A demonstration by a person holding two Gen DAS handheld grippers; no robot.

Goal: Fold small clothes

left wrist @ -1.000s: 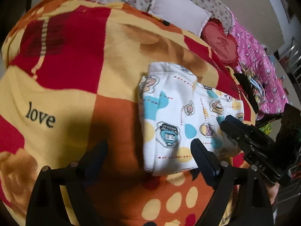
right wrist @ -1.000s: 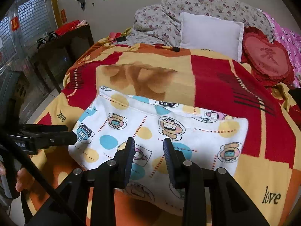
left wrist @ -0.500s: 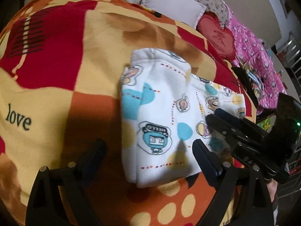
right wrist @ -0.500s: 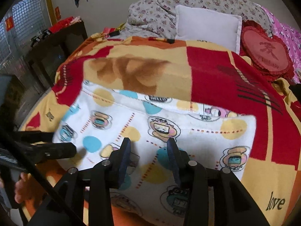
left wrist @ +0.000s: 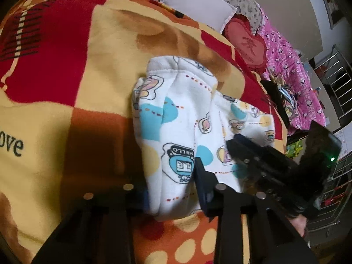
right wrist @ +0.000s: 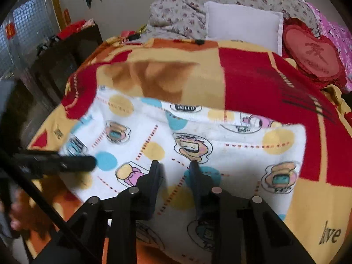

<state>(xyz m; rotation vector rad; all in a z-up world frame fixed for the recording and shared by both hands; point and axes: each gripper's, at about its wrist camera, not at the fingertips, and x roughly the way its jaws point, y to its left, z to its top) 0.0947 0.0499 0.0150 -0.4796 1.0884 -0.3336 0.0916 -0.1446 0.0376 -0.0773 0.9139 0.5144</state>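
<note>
A small white garment printed with cartoon figures and blue and yellow dots lies folded on the bed; it also fills the middle of the right wrist view. My left gripper is low at the garment's near folded end, its jaws narrowed on either side of that end. My right gripper is partly open just above the garment's middle, holding nothing. The right gripper also shows in the left wrist view, and the left gripper shows in the right wrist view.
The bed is covered by a red, yellow and orange blanket. A white pillow, a red heart cushion and a floral quilt lie at its head. A pink cover and a metal rack are to the right.
My left gripper has moved forward onto the garment's near end and its jaws have narrowed from wide open. My right gripper has moved in lower over the garment and opened a little.
</note>
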